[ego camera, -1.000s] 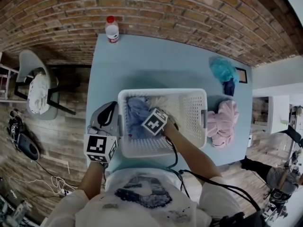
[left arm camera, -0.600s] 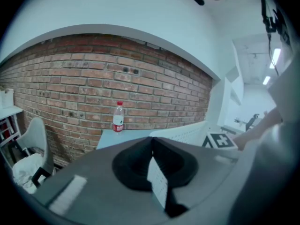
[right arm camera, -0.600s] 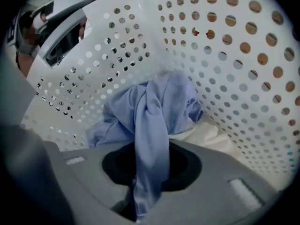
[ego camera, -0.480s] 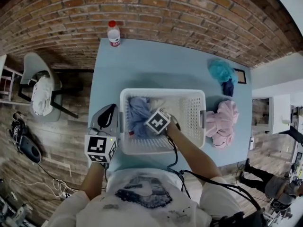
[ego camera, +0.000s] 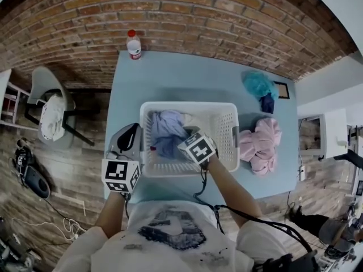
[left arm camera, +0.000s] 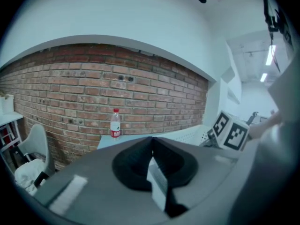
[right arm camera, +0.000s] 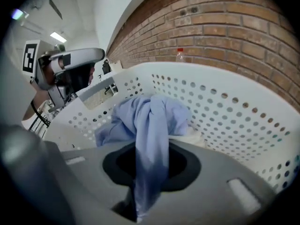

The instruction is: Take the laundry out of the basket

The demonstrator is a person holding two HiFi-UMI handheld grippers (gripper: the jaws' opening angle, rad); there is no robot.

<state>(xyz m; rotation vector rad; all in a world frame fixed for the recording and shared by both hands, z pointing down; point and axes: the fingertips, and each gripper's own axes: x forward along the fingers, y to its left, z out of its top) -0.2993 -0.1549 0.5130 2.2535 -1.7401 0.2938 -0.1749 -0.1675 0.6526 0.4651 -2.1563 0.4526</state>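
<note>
The blue garment [right arm camera: 150,121] is clamped in the right tool [right arm camera: 143,182], whose jaws have just been closing. It is bunched in the left half of the basket [ego camera: 227,123] on the surface [ego camera: 187,78]. The left tool [left arm camera: 152,146] is seen pressed together, empty, left of the basket.
</note>
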